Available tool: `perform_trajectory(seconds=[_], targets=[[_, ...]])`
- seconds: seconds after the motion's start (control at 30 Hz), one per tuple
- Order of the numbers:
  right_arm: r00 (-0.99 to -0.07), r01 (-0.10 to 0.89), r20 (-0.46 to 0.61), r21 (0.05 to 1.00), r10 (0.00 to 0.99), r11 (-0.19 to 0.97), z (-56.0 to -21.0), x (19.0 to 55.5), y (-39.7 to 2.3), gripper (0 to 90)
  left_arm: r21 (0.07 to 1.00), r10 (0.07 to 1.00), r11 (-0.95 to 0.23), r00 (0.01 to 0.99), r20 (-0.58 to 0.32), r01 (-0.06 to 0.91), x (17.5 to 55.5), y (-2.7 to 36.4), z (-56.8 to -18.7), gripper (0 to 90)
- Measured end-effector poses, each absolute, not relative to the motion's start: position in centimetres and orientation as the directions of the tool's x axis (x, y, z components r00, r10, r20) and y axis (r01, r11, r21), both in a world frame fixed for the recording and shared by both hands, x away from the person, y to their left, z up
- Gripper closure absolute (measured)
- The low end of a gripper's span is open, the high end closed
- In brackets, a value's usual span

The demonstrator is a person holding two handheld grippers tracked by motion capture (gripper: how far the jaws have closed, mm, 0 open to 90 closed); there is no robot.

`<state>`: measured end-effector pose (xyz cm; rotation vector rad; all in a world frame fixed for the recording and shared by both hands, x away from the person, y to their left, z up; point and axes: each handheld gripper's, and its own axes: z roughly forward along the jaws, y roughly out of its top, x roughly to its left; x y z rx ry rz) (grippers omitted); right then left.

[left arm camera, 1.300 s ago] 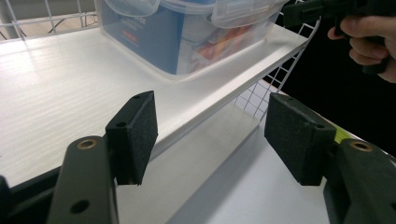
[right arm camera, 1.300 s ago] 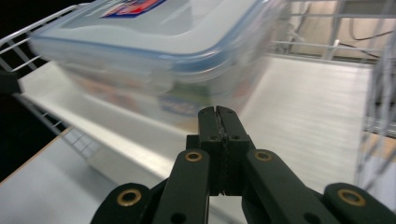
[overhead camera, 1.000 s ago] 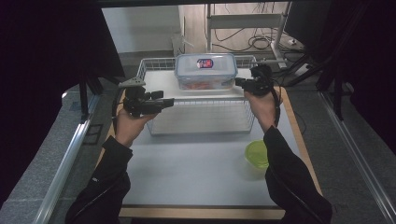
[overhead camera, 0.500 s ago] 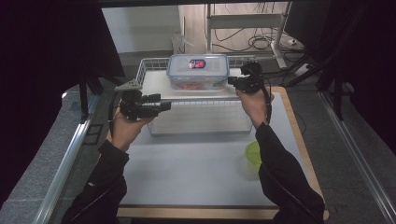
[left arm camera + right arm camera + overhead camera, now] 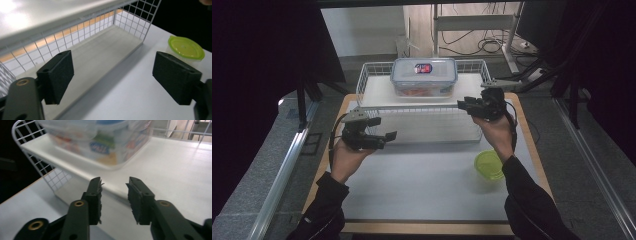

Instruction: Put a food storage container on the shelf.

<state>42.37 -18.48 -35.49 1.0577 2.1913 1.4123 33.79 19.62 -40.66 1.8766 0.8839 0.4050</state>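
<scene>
Your box (image 5: 424, 76), clear with a blue-edged lid, sits on top of the wire rack (image 5: 422, 125) at the far side of the table (image 5: 412, 185), resting on the rack's white shelf. In the right gripper view it is blurred but plainly on that shelf (image 5: 175, 157), ahead of the jaws and apart from them. Your right gripper (image 5: 464, 104) hangs by the rack's right end, just short of the box; its jaws have just been opening and now stand a modest gap apart with nothing between them. Your left gripper (image 5: 389, 136) is low at the rack's front left, well apart from the box; its jaws have just been opening too and stand wide, holding nothing. In the left gripper view you look along the rack's lower level (image 5: 105, 50), with wire mesh on its sides. A green-lidded tub (image 5: 489, 165) stands on the table near your right forearm, clear of the rack; from the left gripper view it shows past the right jaw (image 5: 186, 48). Cables and a metal frame lie on the floor beyond the table.
</scene>
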Motion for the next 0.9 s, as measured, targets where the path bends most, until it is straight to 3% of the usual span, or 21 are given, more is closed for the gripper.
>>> perform_trajectory(seconds=[0.5,0.9], targets=[[-0.733,0.36,0.031,0.864,0.679,0.35,-39.9,36.9,-19.6,30.1,0.866,0.739,-0.256,0.664,-0.111,0.43,29.4,19.8,-44.9,5.9],[-0.766,0.362,0.04,0.851,0.641,0.381,-43.3,33.5,-20.4,20.2,0.861,0.745,-0.322,0.667,-0.025,0.393,26.0,19.5,-48.3,1.6]])
